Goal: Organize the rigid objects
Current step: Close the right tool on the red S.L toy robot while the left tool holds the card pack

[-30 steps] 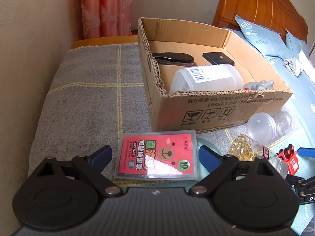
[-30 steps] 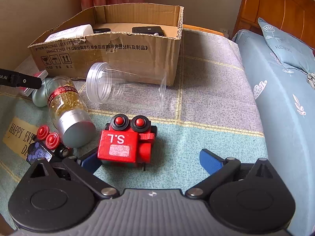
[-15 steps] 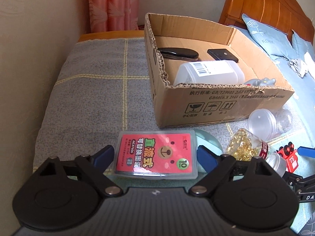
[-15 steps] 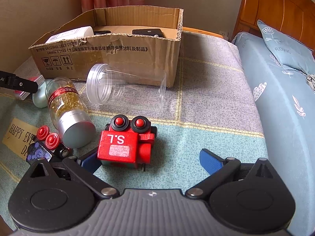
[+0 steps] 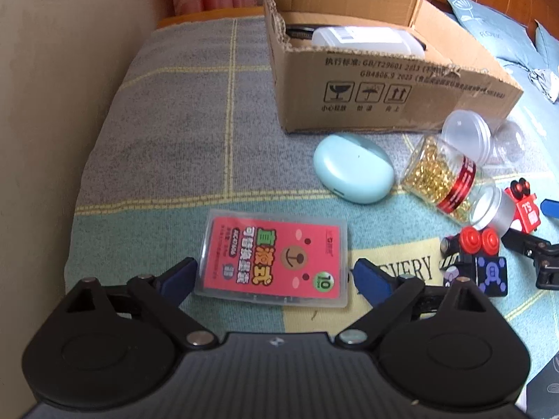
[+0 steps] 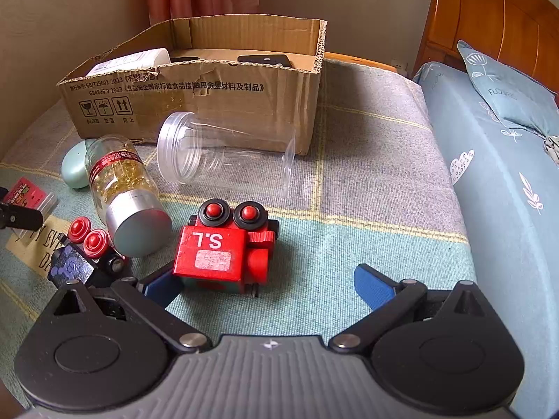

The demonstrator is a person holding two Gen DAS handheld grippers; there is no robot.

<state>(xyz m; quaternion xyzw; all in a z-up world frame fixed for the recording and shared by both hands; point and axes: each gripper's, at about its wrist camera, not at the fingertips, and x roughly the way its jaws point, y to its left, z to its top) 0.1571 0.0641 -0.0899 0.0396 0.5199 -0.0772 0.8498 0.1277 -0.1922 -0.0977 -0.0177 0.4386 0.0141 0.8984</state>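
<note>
A clear case with a red card (image 5: 272,262) lies flat on the blanket between the fingers of my open left gripper (image 5: 276,276); I cannot tell if the pads touch it. A mint oval case (image 5: 353,167), a jar of gold capsules (image 5: 450,181) and an empty clear jar (image 6: 223,153) lie in front of the cardboard box (image 5: 384,94). The box holds a white bottle (image 5: 363,40) and dark items. My right gripper (image 6: 269,286) is open around a red toy block marked S.L (image 6: 220,248). A black toy with red knobs (image 6: 84,255) lies at its left.
A wall runs along the blanket's left side (image 5: 52,104). A blue bedsheet with a pillow (image 6: 506,94) and a wooden headboard (image 6: 489,17) are on the right. Pink curtains hang behind the box.
My left gripper, with the card case between its fingers, has come down and back from beside the box to the blanket; the mint case now shows. The right gripper barely moved.
</note>
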